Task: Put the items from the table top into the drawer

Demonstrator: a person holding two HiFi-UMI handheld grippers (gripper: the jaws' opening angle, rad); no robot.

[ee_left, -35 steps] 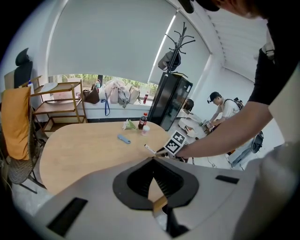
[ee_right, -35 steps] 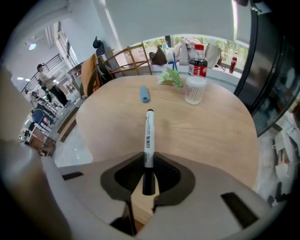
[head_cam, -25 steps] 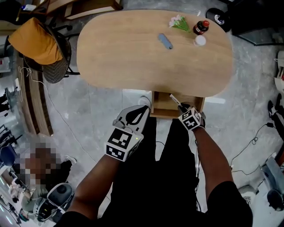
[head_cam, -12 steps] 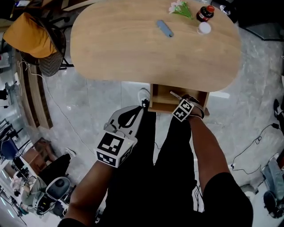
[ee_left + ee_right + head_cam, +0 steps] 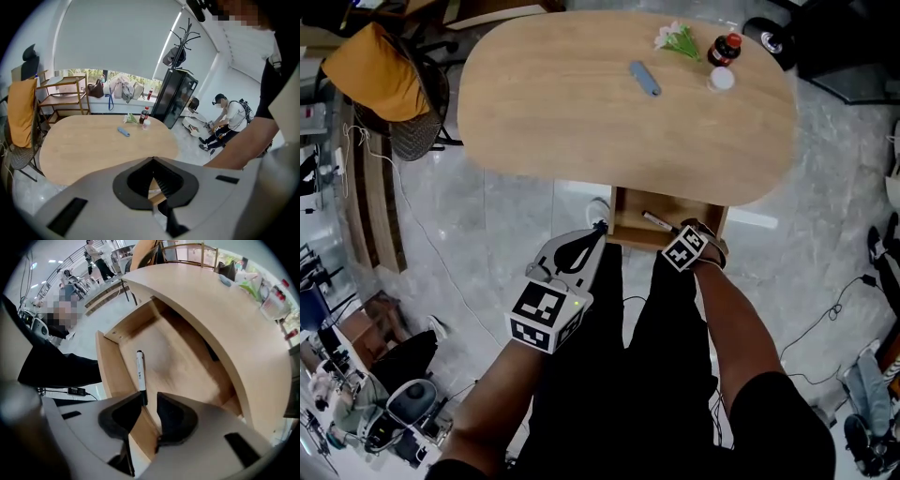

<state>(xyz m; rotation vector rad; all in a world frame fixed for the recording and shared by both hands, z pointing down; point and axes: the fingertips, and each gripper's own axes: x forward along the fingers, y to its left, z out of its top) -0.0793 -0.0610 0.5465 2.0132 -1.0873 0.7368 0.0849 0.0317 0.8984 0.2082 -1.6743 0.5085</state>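
Note:
A white marker (image 5: 139, 372) with black ends lies on the floor of the open wooden drawer (image 5: 187, 362) under the table, along its front wall. My right gripper (image 5: 150, 397) points steeply down over the marker's near end; its jaws have just been opening and stand parted, not pressing on it. In the head view the marker (image 5: 656, 220) shows in the drawer (image 5: 628, 223) just ahead of the right gripper (image 5: 684, 244). My left gripper (image 5: 598, 229) hangs left of the drawer, shut and empty. On the table (image 5: 562, 122) lie a blue item (image 5: 645, 78), flowers (image 5: 677, 39), a bottle (image 5: 724, 49) and a white jar (image 5: 722, 80).
A chair with an orange jacket (image 5: 370, 75) stands left of the table. Cables (image 5: 834, 300) trail on the grey floor at the right. A black cabinet (image 5: 176, 96) and a coat stand (image 5: 183, 44) are beyond the table. People sit in the background.
My right gripper has sunk to the drawer with the marker, which stood up from its jaws before and now lies on the drawer floor. The left gripper shifted slightly.

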